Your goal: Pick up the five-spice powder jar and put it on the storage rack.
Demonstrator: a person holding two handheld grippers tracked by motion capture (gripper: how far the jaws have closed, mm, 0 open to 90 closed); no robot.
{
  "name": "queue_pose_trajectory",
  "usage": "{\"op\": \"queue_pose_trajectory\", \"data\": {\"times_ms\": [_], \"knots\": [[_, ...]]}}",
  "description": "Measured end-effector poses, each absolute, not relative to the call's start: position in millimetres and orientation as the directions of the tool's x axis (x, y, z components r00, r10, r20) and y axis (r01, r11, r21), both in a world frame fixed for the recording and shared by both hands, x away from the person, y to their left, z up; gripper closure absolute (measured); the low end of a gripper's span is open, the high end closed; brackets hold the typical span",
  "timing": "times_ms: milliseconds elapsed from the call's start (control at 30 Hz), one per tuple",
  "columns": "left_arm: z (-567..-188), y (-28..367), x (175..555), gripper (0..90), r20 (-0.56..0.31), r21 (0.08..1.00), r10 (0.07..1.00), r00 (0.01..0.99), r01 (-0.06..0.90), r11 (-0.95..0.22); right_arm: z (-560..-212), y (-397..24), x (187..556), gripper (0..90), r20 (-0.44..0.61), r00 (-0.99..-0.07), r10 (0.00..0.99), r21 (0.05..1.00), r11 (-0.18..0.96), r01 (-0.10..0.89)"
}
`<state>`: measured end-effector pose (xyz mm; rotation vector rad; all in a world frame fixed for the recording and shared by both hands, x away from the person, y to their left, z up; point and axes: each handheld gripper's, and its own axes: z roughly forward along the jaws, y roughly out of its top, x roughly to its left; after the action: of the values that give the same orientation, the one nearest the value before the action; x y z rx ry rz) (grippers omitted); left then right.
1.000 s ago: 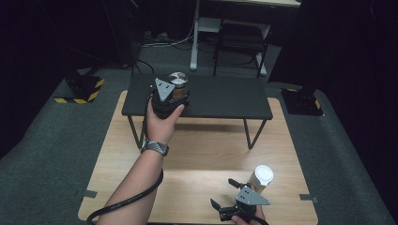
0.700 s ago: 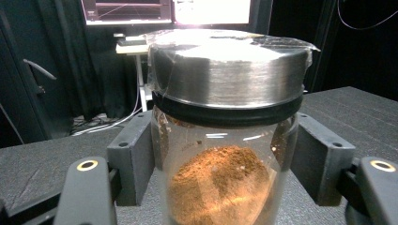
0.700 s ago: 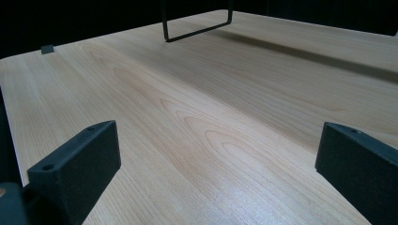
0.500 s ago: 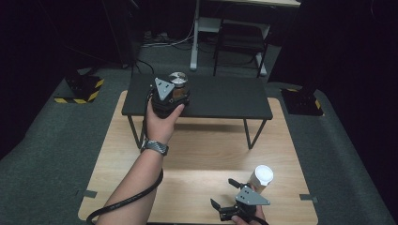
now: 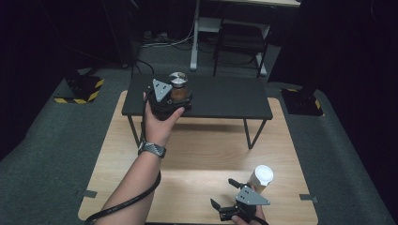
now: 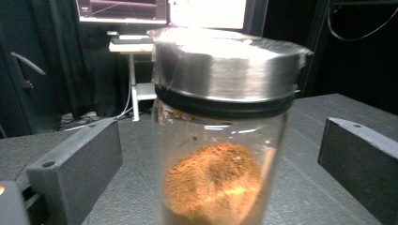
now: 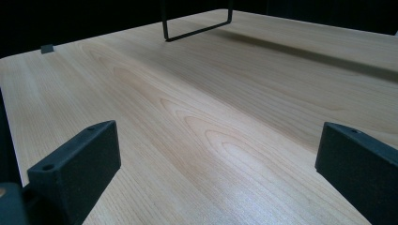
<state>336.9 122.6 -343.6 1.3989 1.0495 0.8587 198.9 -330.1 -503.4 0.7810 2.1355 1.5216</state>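
My left tool (image 5: 174,96) reaches out over the low black shelf (image 5: 225,96) that stands on the wooden tabletop (image 5: 197,164). Its jaws have just been opening and now stand wide apart, released. Between them, touching neither pad, a glass jar (image 6: 220,159) stands upright on the shelf. The jar has a brushed metal lid (image 6: 225,61) with a dark seal ring below it, and a heap of orange-brown powder at the bottom.

I judge the jar to be rigid, smooth, slippery and breakable, with little weight from so little powder. The straight glass wall below the lid looks like the best place to grip, squarely and gently.

My right tool (image 5: 232,199) rests low near the front edge of the tabletop, jaws wide and empty, just beside a white-capped bottle (image 5: 261,177).
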Motion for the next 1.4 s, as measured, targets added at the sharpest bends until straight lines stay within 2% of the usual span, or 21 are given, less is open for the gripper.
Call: {"op": "queue_pose_trajectory", "data": {"times_ms": [800,1400], "knots": [[-369,149,285,0.5,-0.077,0.996,0.915,0.395,0.068,0.055,-503,-330,199,0.0,-0.014,-0.765,0.644,0.945,0.259,0.201],[-418,170,236,0.5,-0.105,0.994,0.899,0.425,0.046,0.095,-503,-329,199,0.0,-0.014,-0.763,0.646,0.945,0.258,0.202]]}}
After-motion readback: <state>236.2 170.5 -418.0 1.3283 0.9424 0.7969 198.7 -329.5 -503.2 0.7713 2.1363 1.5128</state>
